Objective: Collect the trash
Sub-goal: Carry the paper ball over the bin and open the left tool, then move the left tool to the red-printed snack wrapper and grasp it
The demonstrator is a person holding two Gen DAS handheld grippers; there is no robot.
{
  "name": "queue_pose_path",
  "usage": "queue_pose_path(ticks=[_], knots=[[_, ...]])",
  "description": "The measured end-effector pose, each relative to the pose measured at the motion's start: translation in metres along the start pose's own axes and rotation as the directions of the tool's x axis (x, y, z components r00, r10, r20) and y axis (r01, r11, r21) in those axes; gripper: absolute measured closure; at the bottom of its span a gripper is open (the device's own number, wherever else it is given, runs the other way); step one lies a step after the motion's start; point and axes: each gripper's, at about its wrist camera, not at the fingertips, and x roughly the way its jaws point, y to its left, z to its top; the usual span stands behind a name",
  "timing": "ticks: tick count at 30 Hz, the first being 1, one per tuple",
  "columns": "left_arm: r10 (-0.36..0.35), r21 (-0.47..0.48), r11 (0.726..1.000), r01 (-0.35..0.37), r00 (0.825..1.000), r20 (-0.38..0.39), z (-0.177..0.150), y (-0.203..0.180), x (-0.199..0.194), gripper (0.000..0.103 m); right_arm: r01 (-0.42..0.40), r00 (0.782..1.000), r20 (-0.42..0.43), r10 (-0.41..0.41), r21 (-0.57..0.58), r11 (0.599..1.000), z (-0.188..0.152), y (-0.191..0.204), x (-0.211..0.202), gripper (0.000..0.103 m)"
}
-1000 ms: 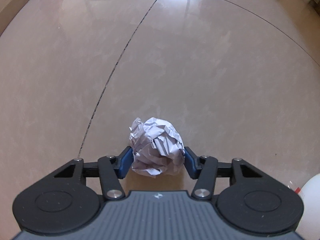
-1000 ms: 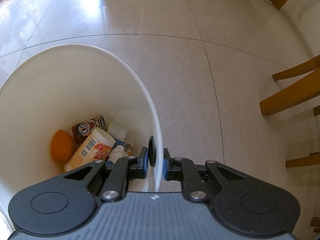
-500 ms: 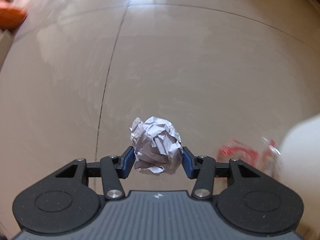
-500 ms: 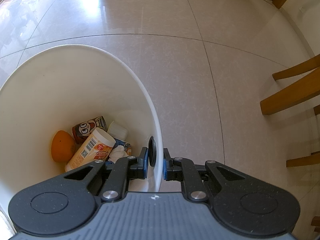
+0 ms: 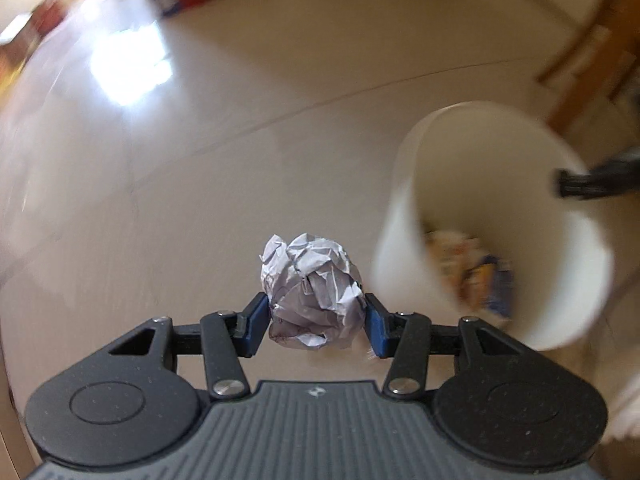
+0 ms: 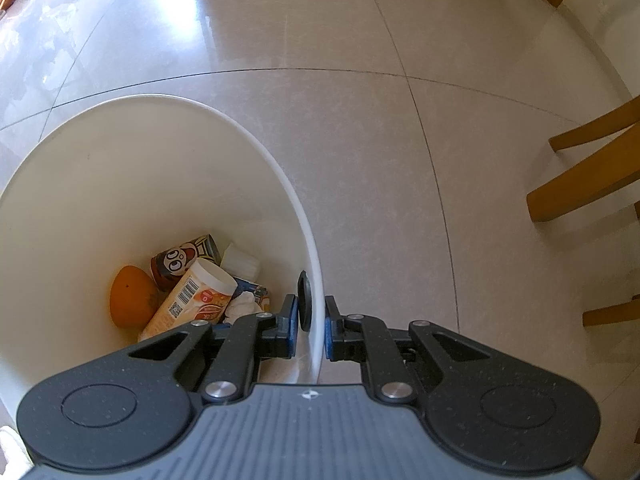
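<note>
My left gripper (image 5: 315,311) grasps the crumpled paper ball (image 5: 313,291); my right gripper (image 6: 311,325) is clenched on the white bin (image 6: 310,236) rim.

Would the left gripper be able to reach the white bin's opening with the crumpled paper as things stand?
Probably yes: the left gripper holds the paper ball beside the white bin, whose mouth is uncovered; the right gripper only pinches its rim.

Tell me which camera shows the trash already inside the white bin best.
The right wrist view: sharp, looking into the white bin at an orange, bottle and can. The left wrist view shows the contents only as a blur.
</note>
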Motion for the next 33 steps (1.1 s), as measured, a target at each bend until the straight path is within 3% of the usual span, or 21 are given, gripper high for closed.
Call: queue_pose_path(ticks=[5,13,16,20,33], knots=[[-0.09,0.116,0.99,0.084,0.995,0.051,0.024,-0.056,-0.021,0.054,-0.008,1.0,-0.004,0.008,0.011,1.0,0.0,-0.002,-0.001,0.088],[-0.138,0.148,0.98,0.135,0.99,0.015,0.056,-0.135,0.028,0.054,-0.007,1.0,-0.004,0.007,0.014,1.0,0.0,-0.001,0.001,0.088],[-0.152,0.158,0.976,0.15,0.988,0.004,0.057,-0.138,0.031,0.052,-0.012,1.0,-0.005,0.012,0.017,1.0,0.0,-0.002,0.002,0.088],[-0.134,0.161,0.978,0.13,0.991,0.014,0.057,-0.144,0.032,0.022,-0.011,1.0,-0.004,0.011,0.014,1.0,0.0,-0.002,0.002,0.088],[-0.132,0.114,0.985,0.128,0.991,0.023,0.052,-0.136,0.023,0.016,-0.01,1.0,-0.005,0.01,0.018,1.0,0.0,-0.001,0.001,0.088]])
